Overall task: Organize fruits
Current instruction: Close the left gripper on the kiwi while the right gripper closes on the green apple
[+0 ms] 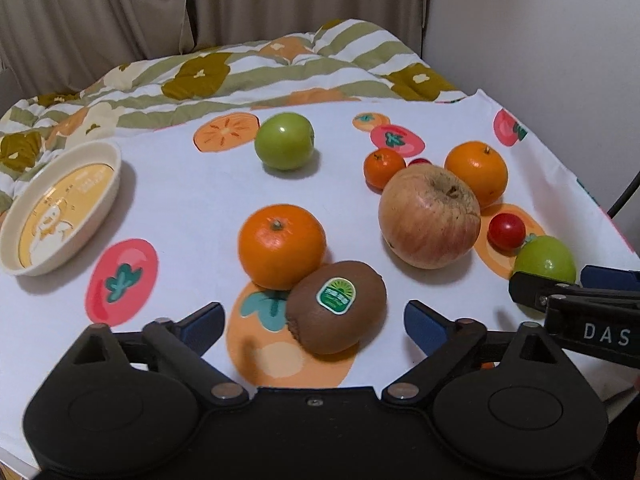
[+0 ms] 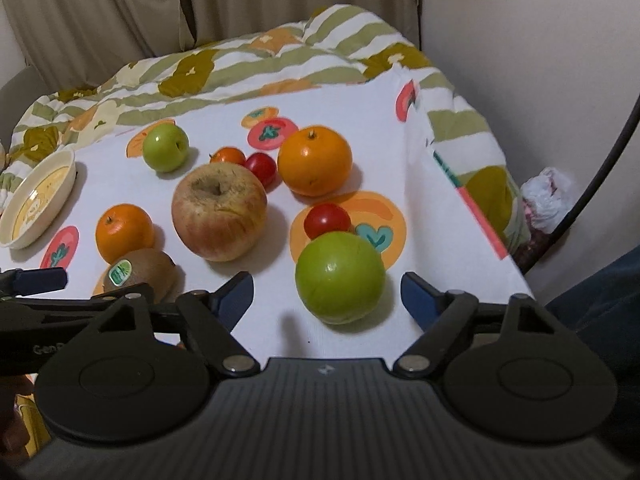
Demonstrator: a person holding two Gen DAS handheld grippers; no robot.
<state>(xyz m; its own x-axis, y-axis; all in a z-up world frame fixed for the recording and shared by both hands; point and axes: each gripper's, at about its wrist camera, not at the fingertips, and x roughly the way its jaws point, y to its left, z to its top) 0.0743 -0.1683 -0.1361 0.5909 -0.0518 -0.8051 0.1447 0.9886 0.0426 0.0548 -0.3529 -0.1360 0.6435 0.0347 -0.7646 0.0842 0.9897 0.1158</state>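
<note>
**Mia:** Where is the left gripper (image 1: pixel 314 318)?

**Ben:** It hangs low over the white cloth (image 1: pixel 192 208). Its two blue fingers are spread wide apart. The kiwi (image 1: pixel 337 306) with the green sticker lies between them, but they do not touch it. An orange (image 1: pixel 282 245) sits right behind the kiwi and touches it.

**Mia:** And the right gripper (image 2: pixel 328 298)?

**Ben:** It is spread wide too. A green apple (image 2: pixel 340 278) lies between its fingers, not touched. A little red tomato (image 2: pixel 327 221) sits just behind that apple.

**Mia:** What else is on the cloth?

**Ben:** A big reddish apple (image 2: pixel 219 212) is in the middle. Behind it are a small orange (image 2: pixel 228 156), another tomato (image 2: pixel 262 167) and a big orange (image 2: pixel 315 161). One more green apple (image 1: pixel 284 141) sits far back, on its own.

**Mia:** Is there a dish?

**Ben:** Yes, a cream dish (image 1: pixel 105 151) with a yellow duck picture sits at the far left, well away from the fruit. It has no fruit in it.
</note>
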